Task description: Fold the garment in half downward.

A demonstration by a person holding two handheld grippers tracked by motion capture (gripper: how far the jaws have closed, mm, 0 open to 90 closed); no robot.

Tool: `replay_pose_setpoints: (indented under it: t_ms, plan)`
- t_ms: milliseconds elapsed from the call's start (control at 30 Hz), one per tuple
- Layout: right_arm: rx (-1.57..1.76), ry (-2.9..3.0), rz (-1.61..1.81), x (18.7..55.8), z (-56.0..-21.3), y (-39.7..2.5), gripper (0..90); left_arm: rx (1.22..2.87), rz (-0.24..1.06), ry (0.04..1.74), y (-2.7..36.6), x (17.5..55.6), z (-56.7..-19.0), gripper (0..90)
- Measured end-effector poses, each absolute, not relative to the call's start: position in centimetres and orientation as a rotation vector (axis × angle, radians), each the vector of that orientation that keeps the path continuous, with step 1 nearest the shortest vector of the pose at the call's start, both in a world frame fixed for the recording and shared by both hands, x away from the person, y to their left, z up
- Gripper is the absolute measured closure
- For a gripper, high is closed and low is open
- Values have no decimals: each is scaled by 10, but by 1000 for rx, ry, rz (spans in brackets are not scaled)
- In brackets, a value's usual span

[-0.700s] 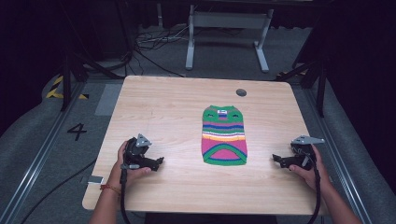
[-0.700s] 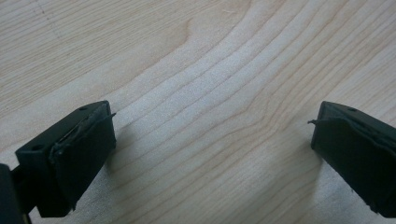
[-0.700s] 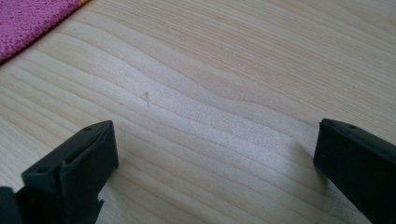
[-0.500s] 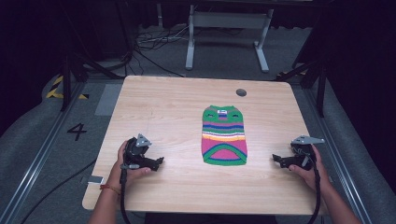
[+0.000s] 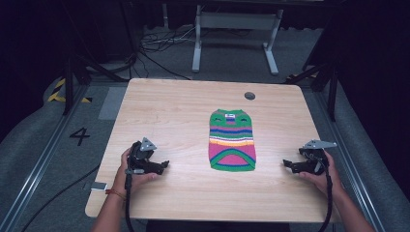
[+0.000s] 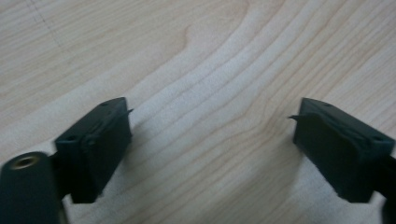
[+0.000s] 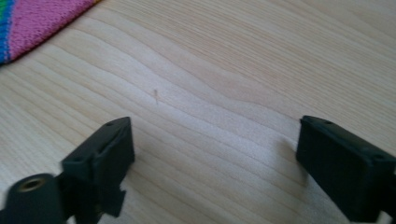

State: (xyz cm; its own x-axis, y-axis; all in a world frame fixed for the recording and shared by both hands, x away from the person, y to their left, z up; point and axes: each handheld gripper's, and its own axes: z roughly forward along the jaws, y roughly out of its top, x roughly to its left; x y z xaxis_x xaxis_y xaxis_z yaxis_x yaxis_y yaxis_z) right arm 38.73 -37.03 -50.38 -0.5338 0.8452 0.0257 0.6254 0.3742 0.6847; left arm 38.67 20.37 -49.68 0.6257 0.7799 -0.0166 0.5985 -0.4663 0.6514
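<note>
A small striped knitted sweater (image 5: 232, 140), green, pink, orange and blue, lies flat in the middle of the wooden table (image 5: 183, 111). My left gripper (image 5: 164, 165) rests low over the table's front left, a hand's width left of the sweater, open with bare wood between its jaws (image 6: 210, 135). At the front right, my right gripper (image 5: 286, 164) points toward the sweater's lower corner, open and holding nothing (image 7: 212, 140). A pink and blue corner of the sweater (image 7: 32, 23) shows at the upper left of the right gripper view.
A round grey grommet (image 5: 249, 95) sits near the table's far edge. Beyond the table stand a white metal frame (image 5: 234, 29) and loose cables (image 5: 154, 48) on grey carpet. A floor mark "4" (image 5: 80, 136) lies left of the table.
</note>
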Motion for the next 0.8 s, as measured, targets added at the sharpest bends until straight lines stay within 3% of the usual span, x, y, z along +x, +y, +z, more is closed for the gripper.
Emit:
replay_pose_setpoints:
  t_ms: [133, 233, 667, 733, 800]
  plan:
    - [1255, 2329, 939, 389, -498, -367, 241, 2236, 397, 1060, 198, 394, -491, 218]
    - [1228, 2332, 989, 399, -483, -364, 341, 2220, 426, 1018, 186, 410, -479, 249]
    - [1100, 2344, 989, 470, -455, -324, 449, 2238, 409, 946, 130, 480, -464, 321]
    - [1104, 2347, 1020, 480, -452, -317, 454, 2258, 501, 985, 117, 489, -462, 325]
    - [1095, 2347, 1018, 490, -448, -308, 471, 2233, 486, 1002, 110, 497, -460, 334]
